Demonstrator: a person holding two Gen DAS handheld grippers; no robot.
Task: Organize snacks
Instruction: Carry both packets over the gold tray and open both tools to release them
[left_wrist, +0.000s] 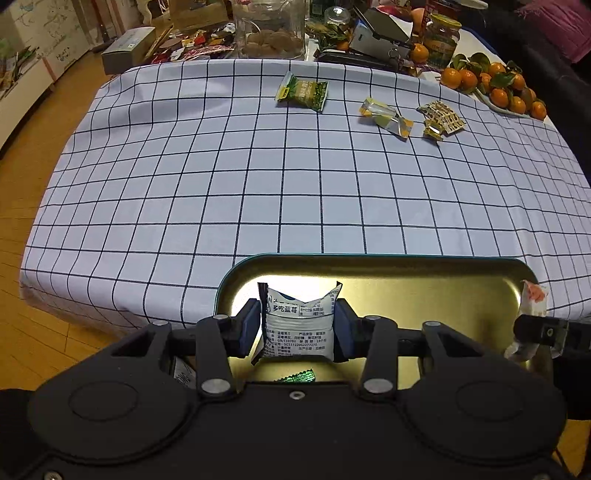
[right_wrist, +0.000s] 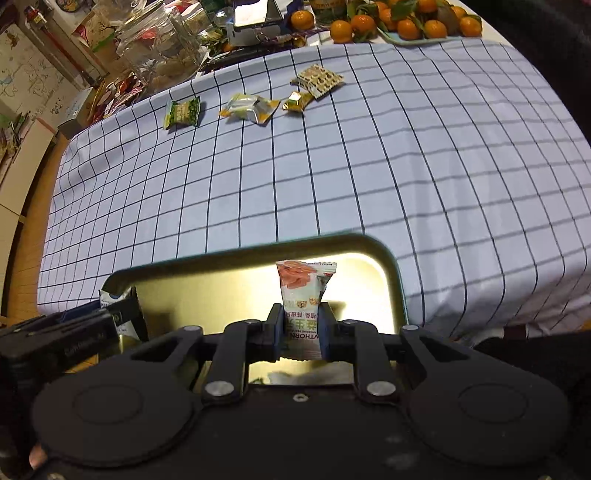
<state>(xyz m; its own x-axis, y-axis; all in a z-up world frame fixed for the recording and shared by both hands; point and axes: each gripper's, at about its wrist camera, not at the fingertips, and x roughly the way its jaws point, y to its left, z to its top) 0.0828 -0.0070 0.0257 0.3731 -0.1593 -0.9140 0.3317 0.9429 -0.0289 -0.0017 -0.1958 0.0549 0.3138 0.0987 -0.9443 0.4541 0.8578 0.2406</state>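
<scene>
Left wrist view: the left gripper (left_wrist: 298, 325) pinches a white pouch (left_wrist: 297, 323) across its width, the right gripper (right_wrist: 298, 328) squeezes an orange pouch (right_wrist: 301, 291) narrow, both over the tray (left_wrist: 406, 266) at the table's near edge; light, crinkly, probably slippery, best gripped mid-body.

Bench (left_wrist: 258, 177) under blue-checked cloth. Gold tray (left_wrist: 406, 280) at near edge. Far side, in a row: green packet (left_wrist: 303, 91), yellow wrapper (left_wrist: 386, 115), patterned sachet (left_wrist: 441, 114). Tangerine plate (left_wrist: 495, 88) at far right corner.
</scene>
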